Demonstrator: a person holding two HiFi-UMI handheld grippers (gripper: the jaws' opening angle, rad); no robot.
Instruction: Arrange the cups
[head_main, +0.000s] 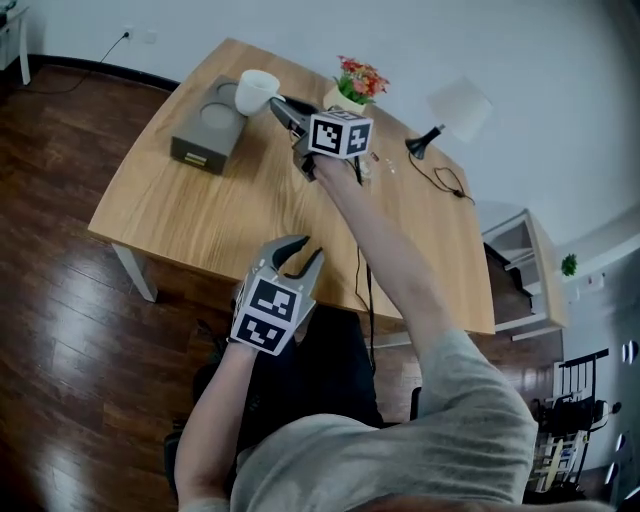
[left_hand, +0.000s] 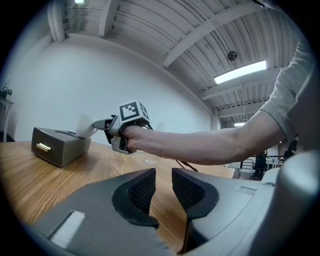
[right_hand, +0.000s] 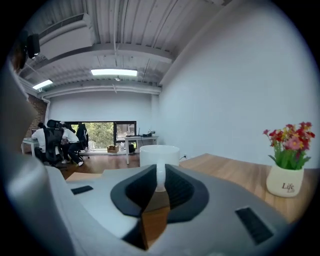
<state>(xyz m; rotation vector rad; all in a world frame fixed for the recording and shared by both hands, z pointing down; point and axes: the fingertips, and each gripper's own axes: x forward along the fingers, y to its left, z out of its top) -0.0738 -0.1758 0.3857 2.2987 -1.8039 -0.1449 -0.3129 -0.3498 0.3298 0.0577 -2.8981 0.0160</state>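
A white cup (head_main: 256, 90) hangs above the far end of a grey box (head_main: 205, 135) with round recesses in its top. My right gripper (head_main: 278, 104) is shut on the cup's handle. In the right gripper view the cup (right_hand: 159, 155) sits upright just beyond the pads, with its thin handle pinched between them. My left gripper (head_main: 300, 252) hovers at the table's near edge, open and holding nothing. In the left gripper view its jaws (left_hand: 163, 185) stand a little apart over bare wood. That view also shows the cup (left_hand: 85, 125) over the grey box (left_hand: 57, 145).
The wooden table (head_main: 200, 220) carries a potted flower (head_main: 355, 90) just right of the held cup, a small lamp (head_main: 455, 115) and a black cable (head_main: 445, 180) at the far right. A white cabinet (head_main: 525, 270) stands beside the table's right end. People sit at desks far off.
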